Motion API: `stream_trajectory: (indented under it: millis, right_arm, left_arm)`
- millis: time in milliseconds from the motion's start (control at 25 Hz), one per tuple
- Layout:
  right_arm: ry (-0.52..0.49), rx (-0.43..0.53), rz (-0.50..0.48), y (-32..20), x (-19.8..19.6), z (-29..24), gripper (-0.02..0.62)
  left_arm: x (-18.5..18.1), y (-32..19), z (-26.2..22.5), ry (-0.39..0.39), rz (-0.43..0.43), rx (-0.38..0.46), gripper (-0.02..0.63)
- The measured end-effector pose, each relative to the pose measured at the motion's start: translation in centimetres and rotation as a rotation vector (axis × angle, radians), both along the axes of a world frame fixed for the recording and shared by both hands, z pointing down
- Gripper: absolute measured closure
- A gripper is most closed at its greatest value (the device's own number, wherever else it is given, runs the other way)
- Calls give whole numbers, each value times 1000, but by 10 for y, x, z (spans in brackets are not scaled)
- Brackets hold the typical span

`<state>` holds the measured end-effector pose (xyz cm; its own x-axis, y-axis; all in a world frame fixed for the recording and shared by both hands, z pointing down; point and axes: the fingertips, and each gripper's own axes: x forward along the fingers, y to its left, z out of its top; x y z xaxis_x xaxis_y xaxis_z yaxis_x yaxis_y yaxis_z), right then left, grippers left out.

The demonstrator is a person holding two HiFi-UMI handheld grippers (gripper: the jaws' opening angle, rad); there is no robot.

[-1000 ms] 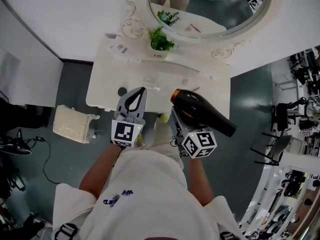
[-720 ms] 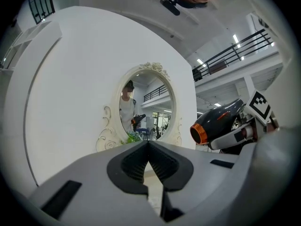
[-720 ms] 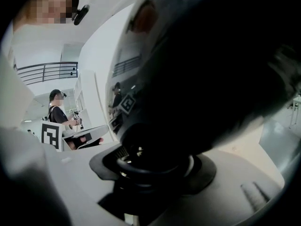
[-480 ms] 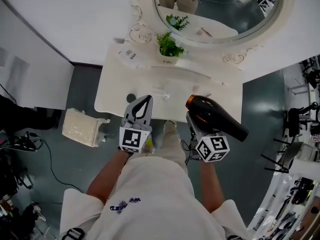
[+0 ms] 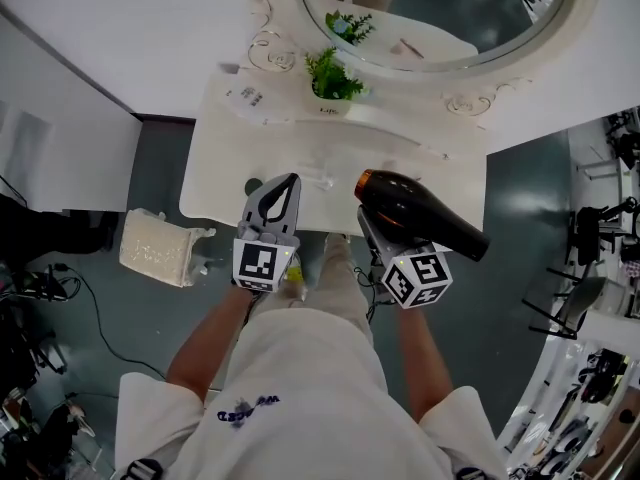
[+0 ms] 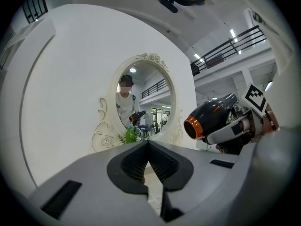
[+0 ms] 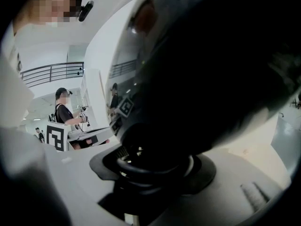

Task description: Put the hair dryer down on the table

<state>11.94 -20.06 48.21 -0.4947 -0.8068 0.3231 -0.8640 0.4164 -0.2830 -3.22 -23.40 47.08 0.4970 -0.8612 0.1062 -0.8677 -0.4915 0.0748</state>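
Note:
The black hair dryer (image 5: 420,214) with an orange ring at its mouth hangs above the front right part of the white dressing table (image 5: 330,158). My right gripper (image 5: 376,236) is shut on its handle, which the dryer body mostly hides. Up close, the dark body (image 7: 202,69) fills the right gripper view, with the handle base between the jaws of that gripper (image 7: 150,173). My left gripper (image 5: 287,182) hovers over the table's front edge, shut and empty. In the left gripper view, the dryer (image 6: 211,119) shows to the right of the closed gripper tips (image 6: 148,144).
A small potted plant (image 5: 330,76) stands at the back of the table below an oval mirror (image 5: 440,8). A printed card (image 5: 245,98) lies at the back left. A small dark round thing (image 5: 252,185) sits at the front edge. A cream block (image 5: 158,248) lies on the floor, left.
The head camera has swayed. The dryer stays in the right gripper over the table's front right part, shifted only slightly. The left gripper stays shut beside it.

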Motion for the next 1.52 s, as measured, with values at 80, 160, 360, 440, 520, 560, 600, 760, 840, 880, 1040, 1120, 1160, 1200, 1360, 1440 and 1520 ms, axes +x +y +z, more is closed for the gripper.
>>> stream_trajectory:
  millis: [80,160,360,440,520,560,600,760,840,880,1040,1120,1160,1200,1360,1440,1520]
  right_arm:
    - [-2,-9,-13,-4,-4,5,296]
    - [-7,-18,-22,-7,-6,10,296]
    - [-8,-38,-40,-18,-9,21,296]
    - [-6,-43,-46,-22,-10,24,296]
    - [-8,-52,-51,-25,-10,28,296]
    - [-8,-57,-54,-27,-10,31,296]
    - [-8,-64,-57,-28,-10,34,296]
    - [14,-97,-77,-34,-11,50,296]
    - [13,-110,-80,-36,-10,57,296]
    - [9,-117,-80,-36,-11,61,296]
    - [3,-143,-94,-38,-12,76,297]
    - [5,-153,-102,-41,-12,82,296]
    - [5,-158,-105,-43,-12,86,296]
    - [5,-162,-109,-44,-12,89,297]
    - [12,-179,-114,-48,-12,102,296]
    - [8,-191,-113,-48,-12,109,296]
    - [4,-207,-113,-47,-13,117,296]
  left_arm:
    - [2,-3,2,-4,1,1,597]
    - [3,-6,4,-3,-1,-2,597]
    - [2,-16,16,-17,-8,-31,597]
    - [4,-20,19,-24,-8,-42,597]
    - [6,-23,23,-20,-9,-43,597]
    - [8,-25,25,-18,-9,-42,597]
    - [9,-27,28,-15,-9,-42,597]
    - [17,-33,37,-14,-3,-54,597]
    - [22,-36,42,-17,6,-61,597]
    - [24,-36,45,-21,13,-65,597]
    - [27,-39,55,-37,18,-77,597]
    - [28,-42,59,-43,15,-80,597]
    - [28,-43,63,-47,15,-85,597]
    - [28,-44,68,-51,14,-95,597]
    - [28,-51,81,-63,2,-113,597]
    - [29,-55,83,-66,0,-107,597]
    - [29,-58,87,-68,0,-106,597]
